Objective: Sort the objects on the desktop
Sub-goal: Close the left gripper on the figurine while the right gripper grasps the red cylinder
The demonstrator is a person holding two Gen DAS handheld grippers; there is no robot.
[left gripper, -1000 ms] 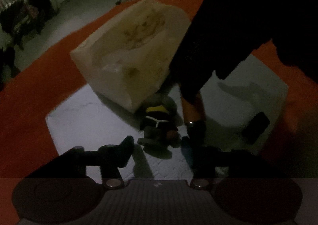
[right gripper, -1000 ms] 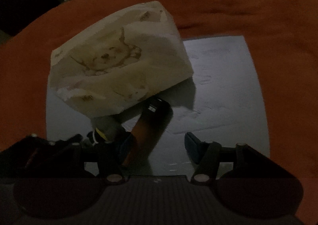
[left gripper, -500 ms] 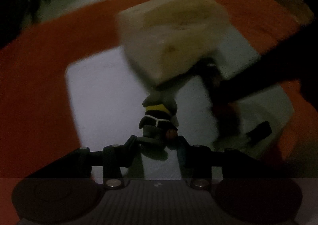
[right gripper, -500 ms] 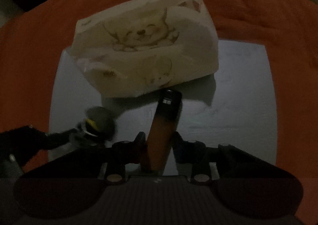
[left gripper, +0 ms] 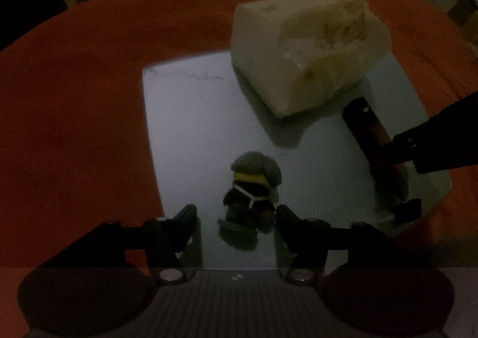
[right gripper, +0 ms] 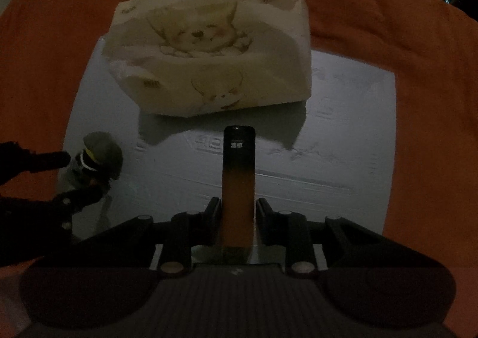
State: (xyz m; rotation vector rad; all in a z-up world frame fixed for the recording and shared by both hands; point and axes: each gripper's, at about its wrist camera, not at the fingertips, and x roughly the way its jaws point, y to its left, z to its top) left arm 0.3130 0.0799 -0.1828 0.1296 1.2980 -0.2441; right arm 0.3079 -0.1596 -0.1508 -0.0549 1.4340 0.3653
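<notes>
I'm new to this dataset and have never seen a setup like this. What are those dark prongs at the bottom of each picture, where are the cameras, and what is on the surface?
There is no robot: a person holds a two-finger gripper in each hand, and each gripper carries a fisheye camera looking forward along its fingers. The prongs are those fingers. In the left view, the left gripper is open around a small knitted figure, one finger touching it. In the right view, the right gripper has closed on a black-and-orange stick. Both things sit on a pale board laid over an orange cloth. Behind them lies a cream pack printed with a cartoon animal.
</notes>
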